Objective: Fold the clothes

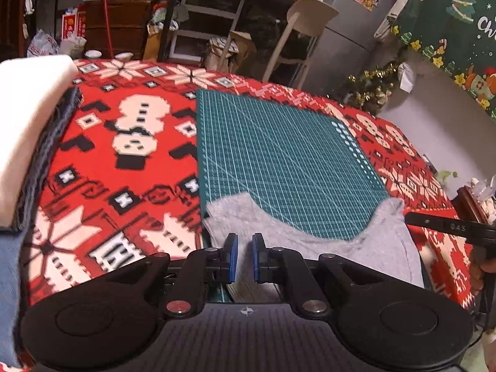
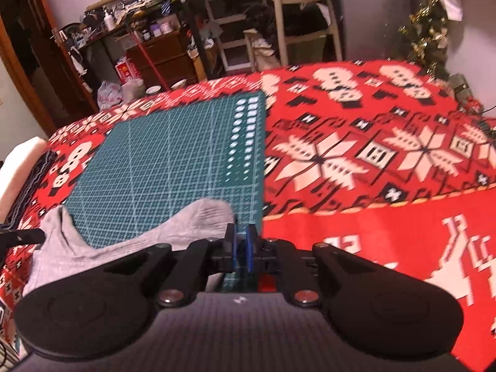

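A grey sleeveless top (image 1: 310, 245) lies across the near edge of the green cutting mat (image 1: 279, 161), with its two shoulder straps pointing away from me. My left gripper (image 1: 245, 252) sits on the left strap side, blue pads close together with grey cloth between them. In the right wrist view the same top (image 2: 124, 241) spreads to the left. My right gripper (image 2: 241, 248) stands at the right strap's end, its pads a narrow gap apart with only the mat (image 2: 170, 155) showing between them. The cloth lies just left of its fingers.
A red patterned tablecloth (image 1: 124, 155) covers the table. A white pad on dark folded cloth (image 1: 28, 124) sits at the left edge. Beyond the far edge stand a chair (image 1: 297, 31), shelves and a small decorated tree (image 1: 372, 86).
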`<state>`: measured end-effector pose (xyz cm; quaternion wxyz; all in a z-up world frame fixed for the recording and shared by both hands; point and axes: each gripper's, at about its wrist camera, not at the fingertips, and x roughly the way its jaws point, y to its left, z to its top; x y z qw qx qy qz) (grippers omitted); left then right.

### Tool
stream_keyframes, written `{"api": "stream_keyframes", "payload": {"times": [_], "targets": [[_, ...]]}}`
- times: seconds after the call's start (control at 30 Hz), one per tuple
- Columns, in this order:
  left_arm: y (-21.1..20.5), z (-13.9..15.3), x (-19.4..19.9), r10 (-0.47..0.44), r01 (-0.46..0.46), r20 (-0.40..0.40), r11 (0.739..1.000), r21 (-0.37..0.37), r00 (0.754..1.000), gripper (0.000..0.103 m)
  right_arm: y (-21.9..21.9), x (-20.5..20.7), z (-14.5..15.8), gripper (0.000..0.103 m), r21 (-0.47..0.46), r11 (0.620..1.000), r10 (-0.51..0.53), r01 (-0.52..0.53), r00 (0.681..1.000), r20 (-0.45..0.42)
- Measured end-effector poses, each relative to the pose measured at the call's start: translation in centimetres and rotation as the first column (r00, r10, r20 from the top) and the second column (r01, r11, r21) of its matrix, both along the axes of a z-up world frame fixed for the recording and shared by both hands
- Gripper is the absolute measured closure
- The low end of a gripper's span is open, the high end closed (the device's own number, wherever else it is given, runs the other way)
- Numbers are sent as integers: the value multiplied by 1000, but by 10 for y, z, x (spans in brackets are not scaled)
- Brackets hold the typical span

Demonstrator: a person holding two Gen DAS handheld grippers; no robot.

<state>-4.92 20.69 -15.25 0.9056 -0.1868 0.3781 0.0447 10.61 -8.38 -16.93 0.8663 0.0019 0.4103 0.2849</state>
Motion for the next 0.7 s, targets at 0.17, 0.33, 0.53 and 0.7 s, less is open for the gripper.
{"api": "stream_keyframes", "payload": {"times": [0.17,0.33,0.53,0.7], "targets": [[9,1,-4,29,-29,3,999,-13,1000,90,-5,-6,4,91,26,999,34,-34,999,-27],[18,-8,-7,56,-57,-22,997,-52,998,88,-1,-10,-2,90,26,999,38,-36,998,-52],[22,-14,-4,65,-67,-20,994,-89,998,86,0,-4,-7,89,78,997,7,0,996,-89],[23,-16,0,67,-68,-13,993,-99,998,90,3,-5,-7,98,67,998,3,2,997,-79]]}}
